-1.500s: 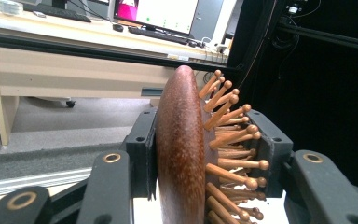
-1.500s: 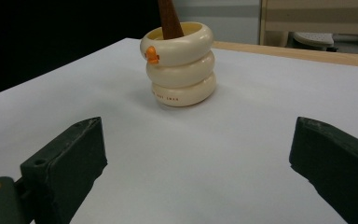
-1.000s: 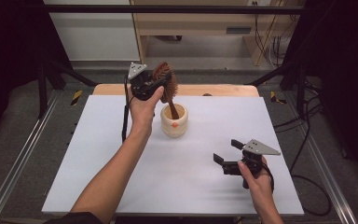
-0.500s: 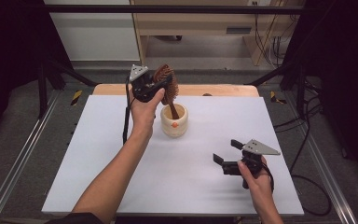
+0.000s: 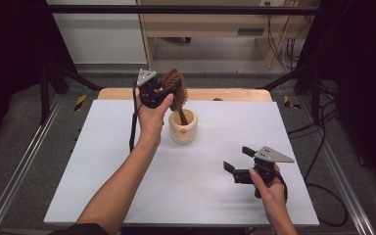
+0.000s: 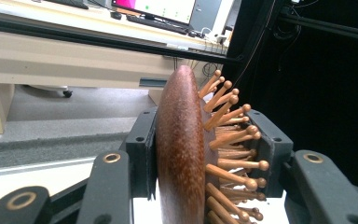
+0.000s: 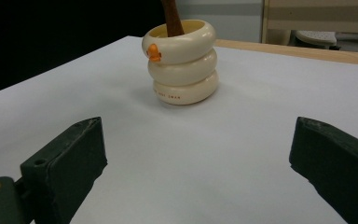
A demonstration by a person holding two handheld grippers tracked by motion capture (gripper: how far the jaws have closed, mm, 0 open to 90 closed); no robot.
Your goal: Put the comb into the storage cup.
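Wooden brown pin-bristle hairbrush [image 5: 175,87], clamped by the left gripper [image 5: 162,94], already stands handle-down inside the cream ringed cup [image 5: 183,128]; release remains, right gripper [image 5: 239,161] gaping.

Left gripper [image 5: 169,91] clamped on head of wooden hairbrush [image 5: 175,88]; brush handle stands in cream cup [image 5: 183,129] mid-table. Right gripper [image 5: 240,159] low over white table [image 5: 103,161], jaws apart, nothing between them, well apart from cup.
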